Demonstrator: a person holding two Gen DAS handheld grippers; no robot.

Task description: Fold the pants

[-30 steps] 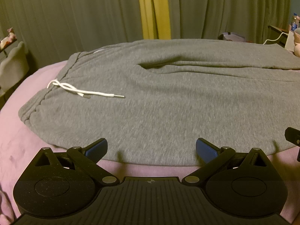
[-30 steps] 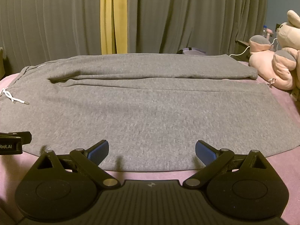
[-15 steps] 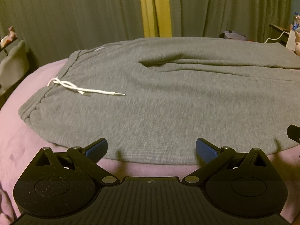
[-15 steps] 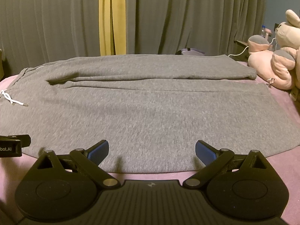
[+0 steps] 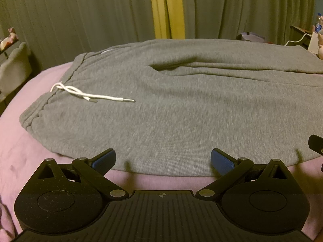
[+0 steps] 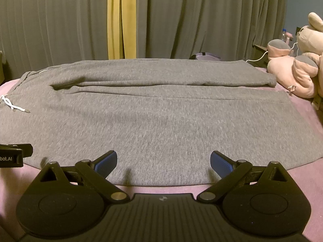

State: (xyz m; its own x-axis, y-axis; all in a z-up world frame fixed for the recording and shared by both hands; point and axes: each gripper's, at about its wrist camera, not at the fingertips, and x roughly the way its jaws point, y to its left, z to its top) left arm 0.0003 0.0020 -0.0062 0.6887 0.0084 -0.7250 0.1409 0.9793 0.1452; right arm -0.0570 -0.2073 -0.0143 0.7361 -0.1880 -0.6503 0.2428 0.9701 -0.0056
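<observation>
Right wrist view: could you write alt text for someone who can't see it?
Grey pants lie flat on a pink bed, the open right gripper at their near edge. A pink plush toy sits right, curtains hang behind.

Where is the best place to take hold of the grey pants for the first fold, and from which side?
Probably the near long edge of the grey pants. It lies flat on the pink bedding, just ahead of the open left gripper and open right gripper. Come from the near side, low, and pinch the hem.
</observation>
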